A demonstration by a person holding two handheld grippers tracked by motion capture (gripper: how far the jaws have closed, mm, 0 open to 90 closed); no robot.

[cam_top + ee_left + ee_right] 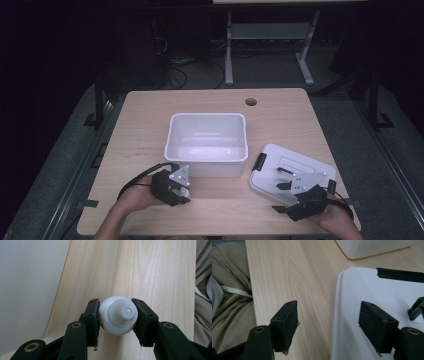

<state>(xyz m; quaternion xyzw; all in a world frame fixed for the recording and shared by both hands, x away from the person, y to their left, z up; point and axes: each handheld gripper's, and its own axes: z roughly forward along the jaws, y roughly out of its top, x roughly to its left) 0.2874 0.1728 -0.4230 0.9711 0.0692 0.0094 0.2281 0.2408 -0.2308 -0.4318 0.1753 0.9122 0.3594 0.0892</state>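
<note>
A small white round bottle with a ridged cap (117,317) is clamped between the two black jaws of my left gripper (117,315), cap end toward the camera, just above the wooden table. In the high view that gripper (184,192) sits at the near left, just in front of the white plastic bin (207,116). My right gripper (283,178) hovers at the near right with its jaws open, straddling the left edge of the white lid (280,160). In the right gripper view one jaw is over the wood and the other over the lid (367,290), nothing between the pads (328,320).
The bin's white wall (27,290) stands close on the left of the held bottle. The lid carries black latches (259,161). A round cable hole (251,101) lies at the table's far edge. The person's lap and clothing border the near edge (229,302).
</note>
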